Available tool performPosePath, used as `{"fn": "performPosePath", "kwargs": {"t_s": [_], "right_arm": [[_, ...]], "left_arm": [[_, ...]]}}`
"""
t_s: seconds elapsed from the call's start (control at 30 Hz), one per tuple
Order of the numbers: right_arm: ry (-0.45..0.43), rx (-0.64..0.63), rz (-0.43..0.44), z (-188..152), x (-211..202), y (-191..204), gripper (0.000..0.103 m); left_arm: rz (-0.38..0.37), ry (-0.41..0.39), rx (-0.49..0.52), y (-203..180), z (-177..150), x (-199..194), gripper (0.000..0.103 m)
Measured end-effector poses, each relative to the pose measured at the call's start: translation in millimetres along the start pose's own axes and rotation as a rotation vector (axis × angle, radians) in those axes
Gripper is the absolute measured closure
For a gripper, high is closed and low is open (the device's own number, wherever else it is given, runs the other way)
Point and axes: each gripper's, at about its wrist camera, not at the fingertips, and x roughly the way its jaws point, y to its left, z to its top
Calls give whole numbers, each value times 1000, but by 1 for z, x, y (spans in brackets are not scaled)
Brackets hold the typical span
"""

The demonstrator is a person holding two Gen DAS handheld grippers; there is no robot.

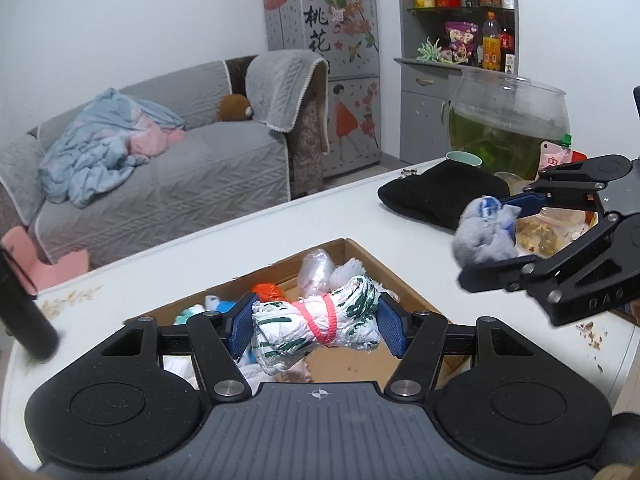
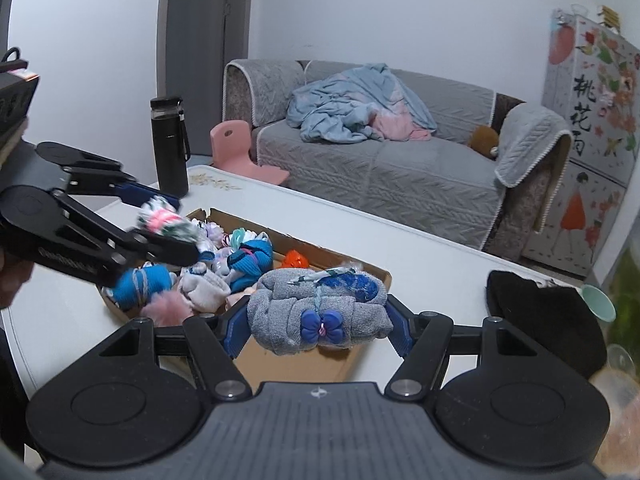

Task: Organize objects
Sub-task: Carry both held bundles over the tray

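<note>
My left gripper (image 1: 316, 326) is shut on a rolled white-and-green cloth bundle (image 1: 316, 330) tied with a pink band, held above the open cardboard box (image 1: 384, 272). My right gripper (image 2: 316, 326) is shut on a rolled grey sock bundle (image 2: 320, 320) with a blue bow, held over the box's near right corner (image 2: 384, 274). The box holds several rolled sock bundles (image 2: 252, 260). Each gripper shows in the other view: the right one (image 1: 492, 236) with the grey bundle, the left one (image 2: 168, 222) with the white bundle.
The box sits on a white table (image 1: 224, 252). A black cloth (image 1: 440, 196), a green cup (image 1: 464, 158), a fish bowl (image 1: 508, 124) and food clutter stand at the table's right. A black bottle (image 2: 170, 146) stands at the far left corner. A grey sofa (image 2: 380, 160) lies beyond.
</note>
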Motion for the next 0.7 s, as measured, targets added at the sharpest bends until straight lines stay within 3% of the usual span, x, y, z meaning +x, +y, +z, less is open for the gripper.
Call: {"fn": "performPosePath", "kwargs": {"t_s": [0.7], "right_arm": [[158, -67, 42, -12, 47, 4, 39]], "left_arm": [[-67, 192, -9, 3, -30, 80, 35]]}}
